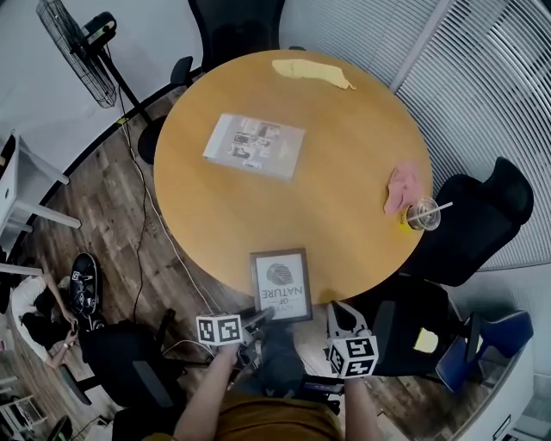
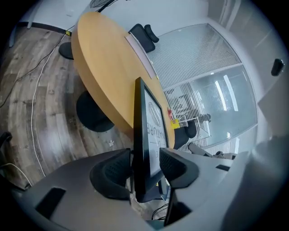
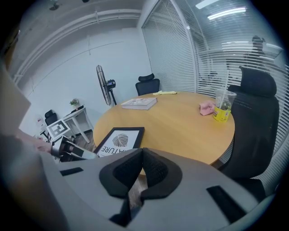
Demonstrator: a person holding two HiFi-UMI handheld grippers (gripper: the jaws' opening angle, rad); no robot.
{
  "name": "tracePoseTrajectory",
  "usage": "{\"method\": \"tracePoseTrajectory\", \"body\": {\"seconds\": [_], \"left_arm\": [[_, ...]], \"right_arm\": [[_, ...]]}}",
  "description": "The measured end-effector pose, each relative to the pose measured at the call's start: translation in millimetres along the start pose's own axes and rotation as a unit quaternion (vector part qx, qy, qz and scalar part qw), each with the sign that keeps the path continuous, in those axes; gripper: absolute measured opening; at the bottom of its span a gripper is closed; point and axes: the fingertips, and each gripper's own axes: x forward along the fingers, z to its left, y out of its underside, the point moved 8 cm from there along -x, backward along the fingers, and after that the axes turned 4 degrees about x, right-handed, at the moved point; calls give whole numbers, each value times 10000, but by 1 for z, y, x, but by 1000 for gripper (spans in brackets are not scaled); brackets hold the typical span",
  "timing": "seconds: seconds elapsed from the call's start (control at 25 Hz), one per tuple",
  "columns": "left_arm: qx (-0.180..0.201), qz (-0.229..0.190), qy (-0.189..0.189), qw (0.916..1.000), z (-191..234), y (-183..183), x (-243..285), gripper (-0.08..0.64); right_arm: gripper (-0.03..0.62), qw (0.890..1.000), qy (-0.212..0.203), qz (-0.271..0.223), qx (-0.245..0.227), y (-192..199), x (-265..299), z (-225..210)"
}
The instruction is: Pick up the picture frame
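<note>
Two jaws of your left gripper stand apart, straddling the picture frame's near edge at the table rim. Its long axis runs away from you. Right gripper is clenched empty, beside it.

Bright, even indoor light; shadows soft. Ceiling lights blow out in right gripper view, and glass wall reflects light strips in left gripper view. Both gripper views fisheye, corners black; picture frame near lens is soft. Head view sharp, edges bowed.

Bare tabletop beyond picture frame; book, cup well apart.
</note>
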Motion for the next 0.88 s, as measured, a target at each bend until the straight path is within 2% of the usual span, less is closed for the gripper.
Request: {"method": "tracePoseTrajectory", "body": {"seconds": [0.52,0.88], "left_arm": [[-494,-71,232,9985,4,-1,4,132],[-594,-44,216,9980,3,-1,3,124]], "right_arm": [[12,10000,-12,45,-18,-3,2,-5],[12,9999,43,-65,68,-3,-5,-9]]}}
